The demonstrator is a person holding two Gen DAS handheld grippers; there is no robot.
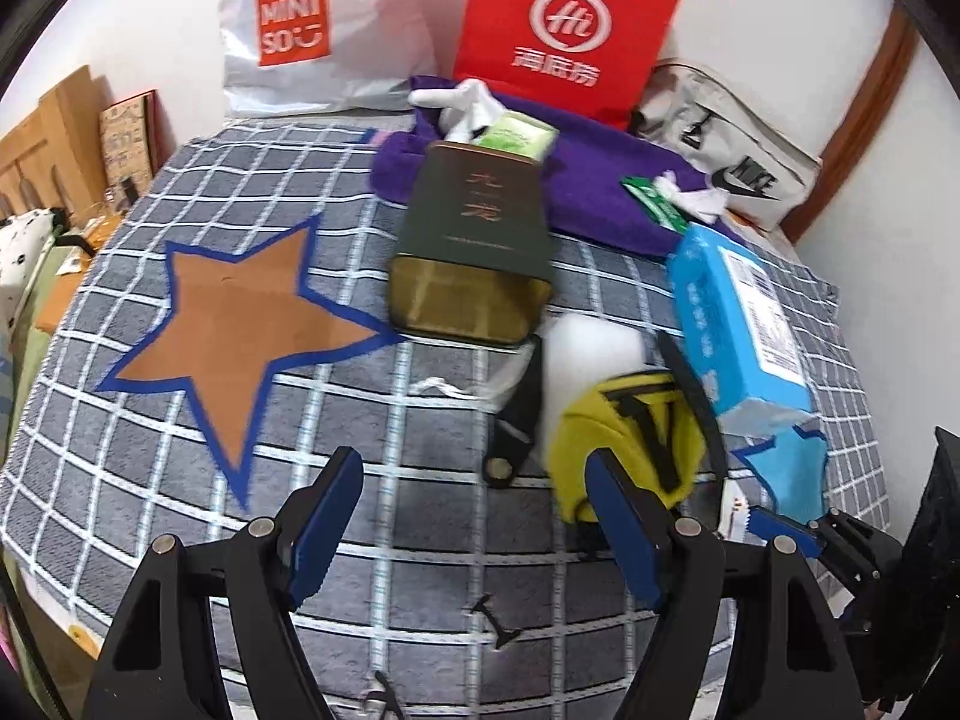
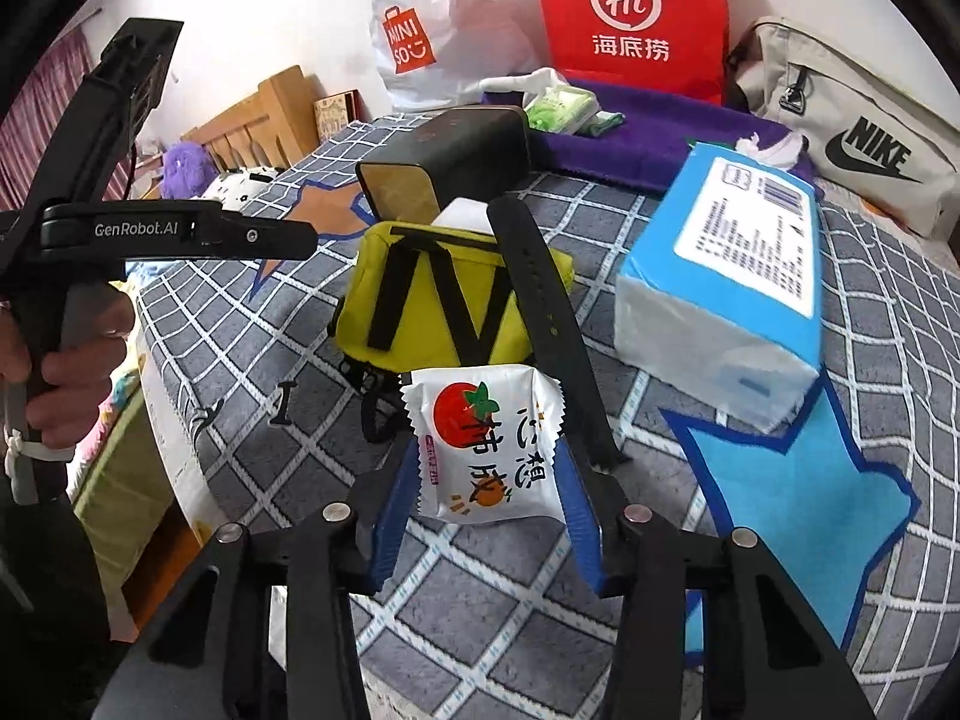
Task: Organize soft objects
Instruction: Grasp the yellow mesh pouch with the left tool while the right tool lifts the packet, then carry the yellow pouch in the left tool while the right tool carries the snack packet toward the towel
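My right gripper (image 2: 486, 468) is shut on a white snack packet (image 2: 486, 438) printed with a red fruit, holding it tilted above the checked cloth (image 2: 630, 420). Just behind it lies a yellow pouch (image 2: 444, 300) with a black strap (image 2: 540, 300) across it. In the left wrist view my left gripper (image 1: 471, 468) stands open over the cloth with nothing between its fingers; the yellow pouch (image 1: 630, 438) lies just beyond its right finger. A blue tissue pack (image 2: 726, 300) rests to the right, partly over a blue star patch (image 2: 798, 510). A brown star patch (image 1: 240, 324) lies to the left.
A dark green tin (image 1: 474, 240) and a white block (image 1: 582, 348) sit behind the pouch. A purple towel (image 1: 600, 180), a Miniso bag (image 1: 288, 24), a red paper bag (image 1: 564, 30) and a Nike bag (image 1: 744, 162) line the back wall. A hand (image 2: 60, 354) holds the left gripper.
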